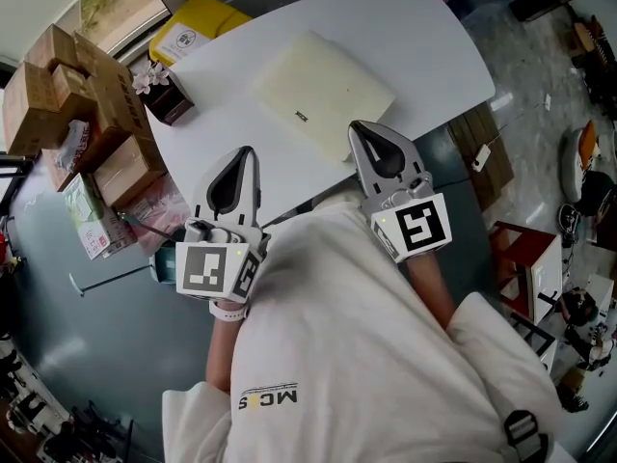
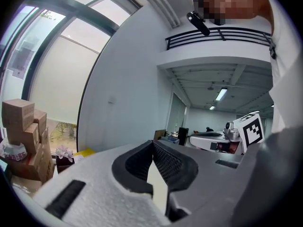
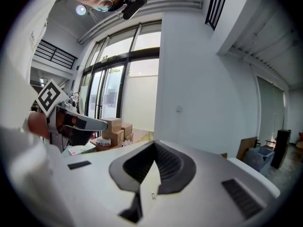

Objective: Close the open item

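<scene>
Lying mid-surface point(image 1: 424, 46): laptop point(image 1: 323, 93), lid shut.
Left tool point(image 1: 246, 154): clenched, empty, held over near edge.
Right tool point(image 1: 357, 129): clenched, empty, held by laptop's near corner.

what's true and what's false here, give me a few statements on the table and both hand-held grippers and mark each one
1. The cream laptop lies closed and flat on the white table. True.
2. The right hand-held gripper is clamped on the laptop's lid. False: its jaws are together with nothing between them.
3. The left hand-held gripper is wide open. False: its jaws are together and empty.
4. In the head view, cardboard boxes are stacked off the table's left side. True.
</scene>
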Tool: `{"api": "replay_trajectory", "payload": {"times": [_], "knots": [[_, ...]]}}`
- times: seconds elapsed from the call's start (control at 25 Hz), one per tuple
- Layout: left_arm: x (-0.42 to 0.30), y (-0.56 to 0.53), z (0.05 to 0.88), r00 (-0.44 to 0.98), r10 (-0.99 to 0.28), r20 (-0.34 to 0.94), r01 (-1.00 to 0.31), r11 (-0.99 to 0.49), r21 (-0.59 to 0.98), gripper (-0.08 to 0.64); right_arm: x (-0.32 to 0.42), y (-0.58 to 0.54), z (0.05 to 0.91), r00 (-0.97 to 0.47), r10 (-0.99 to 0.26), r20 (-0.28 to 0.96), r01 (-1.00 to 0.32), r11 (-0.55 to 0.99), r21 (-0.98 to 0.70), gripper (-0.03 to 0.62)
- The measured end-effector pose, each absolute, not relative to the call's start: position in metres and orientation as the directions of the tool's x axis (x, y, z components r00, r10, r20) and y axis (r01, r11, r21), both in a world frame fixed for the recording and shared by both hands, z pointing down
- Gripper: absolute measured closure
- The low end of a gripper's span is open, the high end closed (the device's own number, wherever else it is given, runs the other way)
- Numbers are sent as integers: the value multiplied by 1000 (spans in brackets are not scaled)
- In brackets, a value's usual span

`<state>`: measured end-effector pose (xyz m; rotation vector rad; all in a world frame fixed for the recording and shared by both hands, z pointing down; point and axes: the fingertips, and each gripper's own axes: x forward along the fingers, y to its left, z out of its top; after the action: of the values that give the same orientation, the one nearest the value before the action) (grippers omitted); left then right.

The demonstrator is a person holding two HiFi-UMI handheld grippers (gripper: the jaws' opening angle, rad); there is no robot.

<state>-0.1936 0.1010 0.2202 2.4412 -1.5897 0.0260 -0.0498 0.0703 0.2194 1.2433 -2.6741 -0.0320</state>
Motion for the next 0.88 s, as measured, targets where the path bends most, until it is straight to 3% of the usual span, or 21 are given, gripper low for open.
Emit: {"api": "replay_trajectory", "payload": {"times": [0.88], "knots": [[-190, 114, 219, 436, -888, 144, -895, -411, 175, 535, -53, 85, 216, -631, -755, 178, -746, 653, 129, 577]]}}
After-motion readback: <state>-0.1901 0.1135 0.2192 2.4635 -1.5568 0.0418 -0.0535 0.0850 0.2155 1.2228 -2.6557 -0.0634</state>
